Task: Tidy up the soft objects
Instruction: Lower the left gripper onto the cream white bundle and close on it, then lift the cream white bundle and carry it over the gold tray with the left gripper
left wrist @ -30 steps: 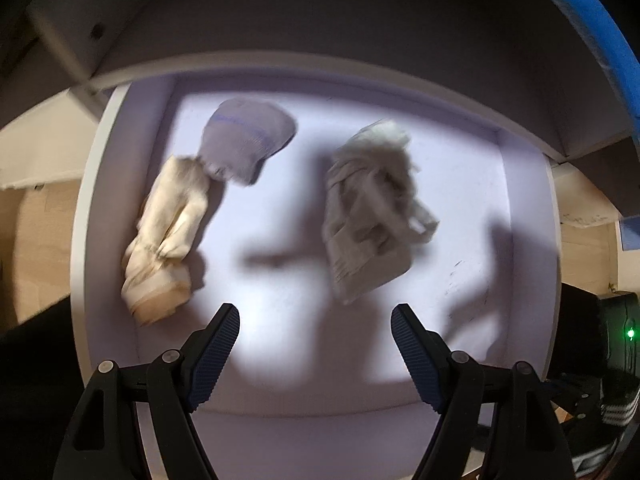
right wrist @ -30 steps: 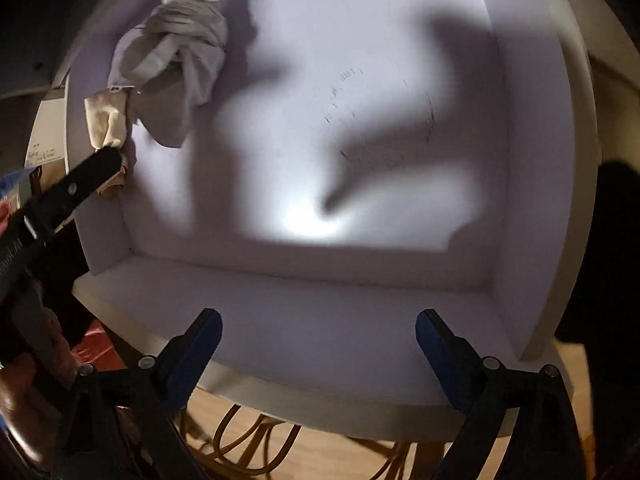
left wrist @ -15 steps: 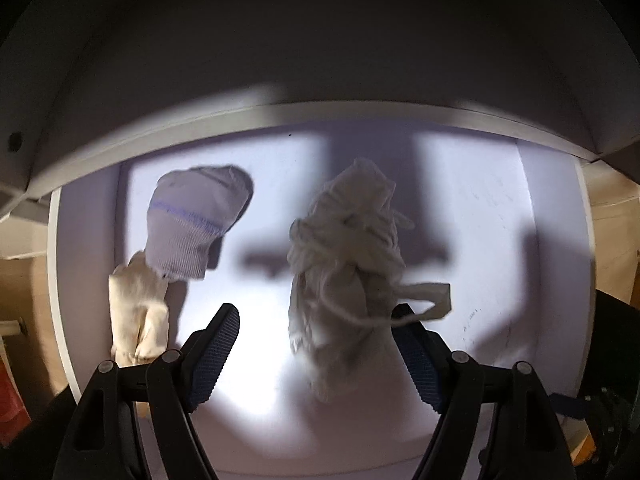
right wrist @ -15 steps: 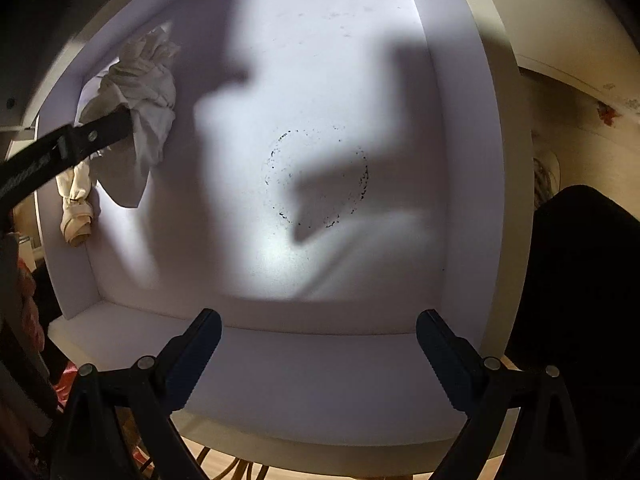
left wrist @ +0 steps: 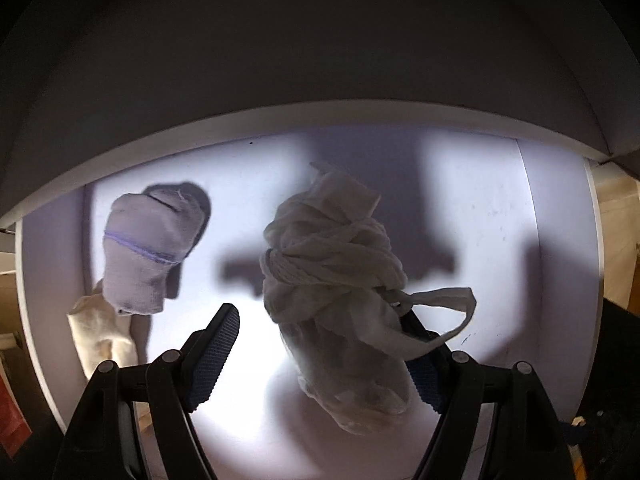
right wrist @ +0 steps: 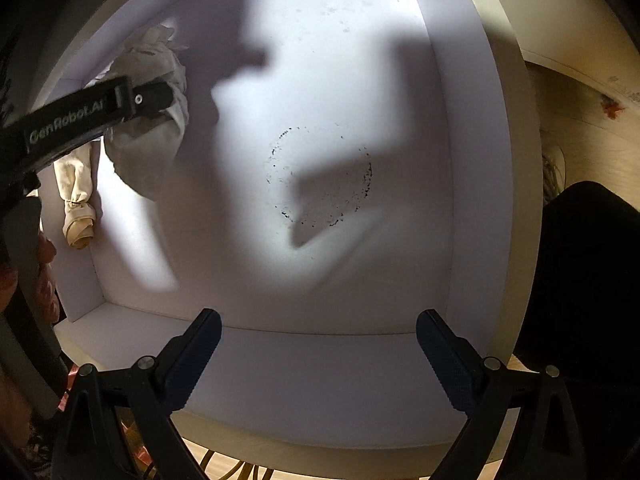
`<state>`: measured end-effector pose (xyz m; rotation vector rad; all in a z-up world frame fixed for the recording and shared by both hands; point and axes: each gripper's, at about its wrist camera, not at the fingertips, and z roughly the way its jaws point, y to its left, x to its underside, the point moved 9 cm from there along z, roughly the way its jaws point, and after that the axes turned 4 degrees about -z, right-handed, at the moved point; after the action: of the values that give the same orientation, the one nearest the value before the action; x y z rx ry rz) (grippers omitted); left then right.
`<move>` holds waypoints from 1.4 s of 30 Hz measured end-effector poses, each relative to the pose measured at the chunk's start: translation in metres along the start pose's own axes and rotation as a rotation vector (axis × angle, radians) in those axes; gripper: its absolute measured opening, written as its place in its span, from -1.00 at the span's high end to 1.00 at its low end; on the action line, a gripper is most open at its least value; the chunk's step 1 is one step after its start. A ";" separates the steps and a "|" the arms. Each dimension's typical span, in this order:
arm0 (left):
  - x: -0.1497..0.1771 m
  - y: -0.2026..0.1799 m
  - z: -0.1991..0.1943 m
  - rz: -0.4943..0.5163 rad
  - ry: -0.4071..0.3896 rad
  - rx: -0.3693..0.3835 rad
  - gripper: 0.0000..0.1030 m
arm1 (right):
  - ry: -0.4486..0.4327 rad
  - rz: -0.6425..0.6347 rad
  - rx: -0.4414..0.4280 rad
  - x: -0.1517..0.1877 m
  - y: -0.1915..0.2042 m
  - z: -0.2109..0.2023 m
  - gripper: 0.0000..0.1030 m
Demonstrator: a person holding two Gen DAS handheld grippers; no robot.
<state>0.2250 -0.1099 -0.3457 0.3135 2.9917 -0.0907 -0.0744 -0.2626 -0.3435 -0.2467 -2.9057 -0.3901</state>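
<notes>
Inside a white drawer [left wrist: 560,240] lie a knotted white cloth bundle [left wrist: 332,276], a grey sock with a purple stripe [left wrist: 148,248] and a cream rolled sock [left wrist: 100,336]. My left gripper [left wrist: 320,352] is open, its fingers on either side of the bundle's near end; the bundle hides most of the right finger. In the right wrist view the bundle [right wrist: 152,152] and cream sock [right wrist: 78,196] lie at the drawer's left, with the left gripper's finger across the bundle. My right gripper [right wrist: 318,352] is open and empty over the drawer's front wall.
The drawer floor [right wrist: 400,80] has a dark ring mark [right wrist: 320,176] at its middle. A dark cabinet front [left wrist: 320,40] overhangs the back of the drawer. Wooden floor and yellow cables [right wrist: 224,464] lie below the drawer front.
My left gripper has moved forward into the drawer until its open fingers straddle the white bundle. The right gripper has shifted slightly right and stays open.
</notes>
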 end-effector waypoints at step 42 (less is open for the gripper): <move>0.091 0.024 -0.072 0.124 -0.069 0.019 0.26 | -0.007 -0.033 -0.011 0.008 0.007 0.018 -0.92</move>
<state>0.1332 -0.0629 -0.2881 0.4866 2.8961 -0.1148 -0.0837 -0.2497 -0.3567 -0.2031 -2.9183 -0.4110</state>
